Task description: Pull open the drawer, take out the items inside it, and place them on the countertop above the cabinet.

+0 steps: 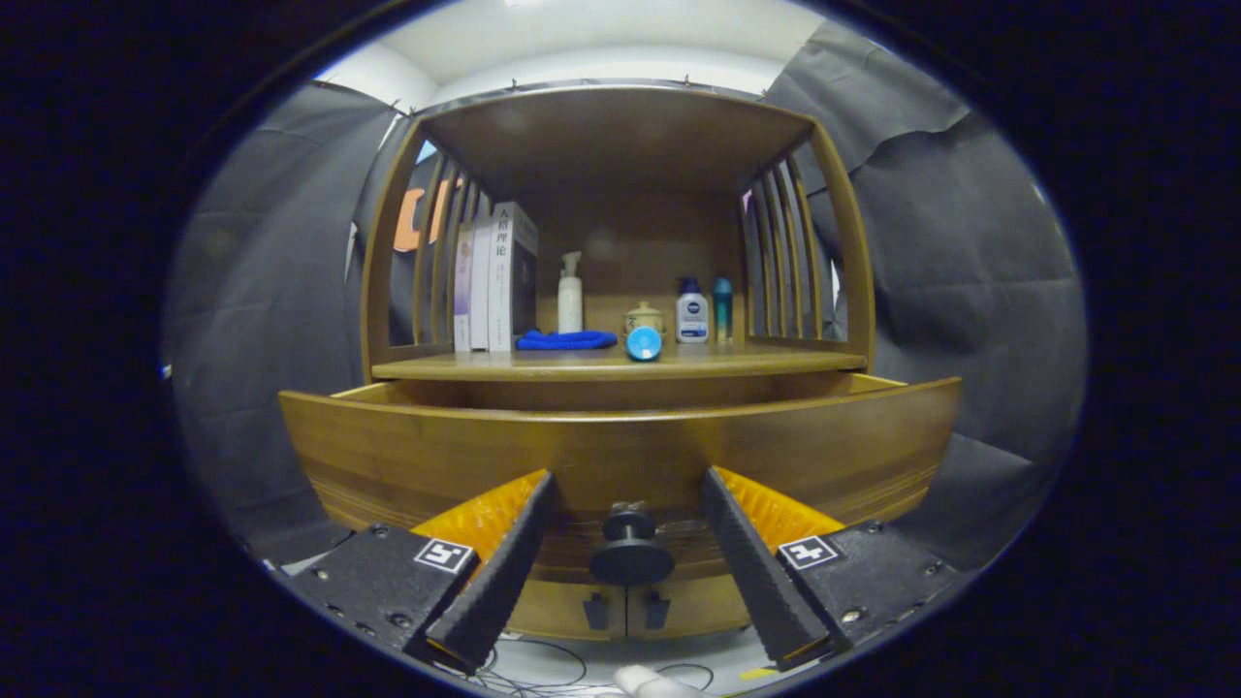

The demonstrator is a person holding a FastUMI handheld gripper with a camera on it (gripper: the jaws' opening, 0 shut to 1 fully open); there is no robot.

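Your claw (628,514) has its fingers spread apart, with the round black drawer knob (631,553) between them and neither finger touching it. The curved wooden drawer (620,446) stands pulled out below the wooden tabletop (620,364). On that tabletop lie a blue cloth (566,340) and a light-blue round cap (644,343), beside upright books (494,281).
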